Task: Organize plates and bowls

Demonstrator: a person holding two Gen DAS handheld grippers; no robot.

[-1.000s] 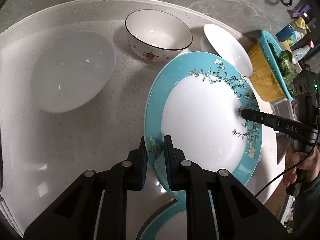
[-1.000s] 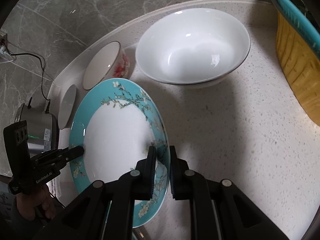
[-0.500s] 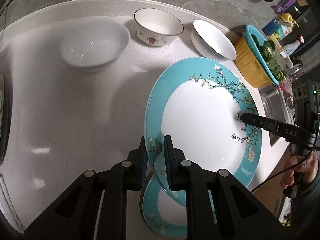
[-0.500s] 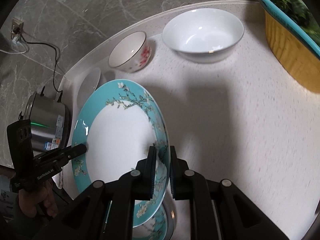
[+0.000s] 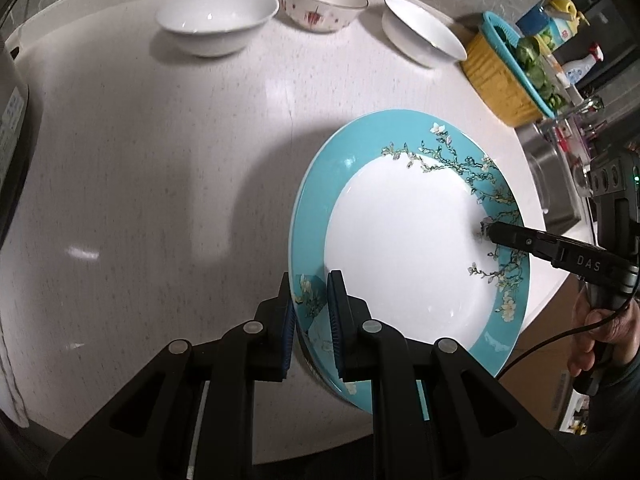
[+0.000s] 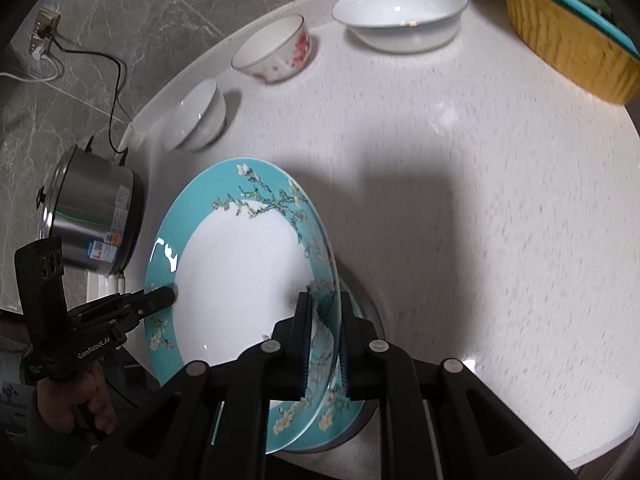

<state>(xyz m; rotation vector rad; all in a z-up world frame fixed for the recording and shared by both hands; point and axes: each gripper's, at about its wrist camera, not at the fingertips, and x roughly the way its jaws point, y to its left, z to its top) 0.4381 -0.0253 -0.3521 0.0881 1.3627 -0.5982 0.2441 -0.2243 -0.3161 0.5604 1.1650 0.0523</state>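
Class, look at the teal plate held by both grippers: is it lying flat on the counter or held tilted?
Tilted. The teal plate is pinched at opposite rims by the left gripper and the right gripper, above another plate.

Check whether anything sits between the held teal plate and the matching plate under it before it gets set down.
Nothing visible does. The teal plate, clamped by the left gripper and right gripper at opposite rims, hangs right over the second teal plate; only its edge shows, so its covered middle cannot be checked.
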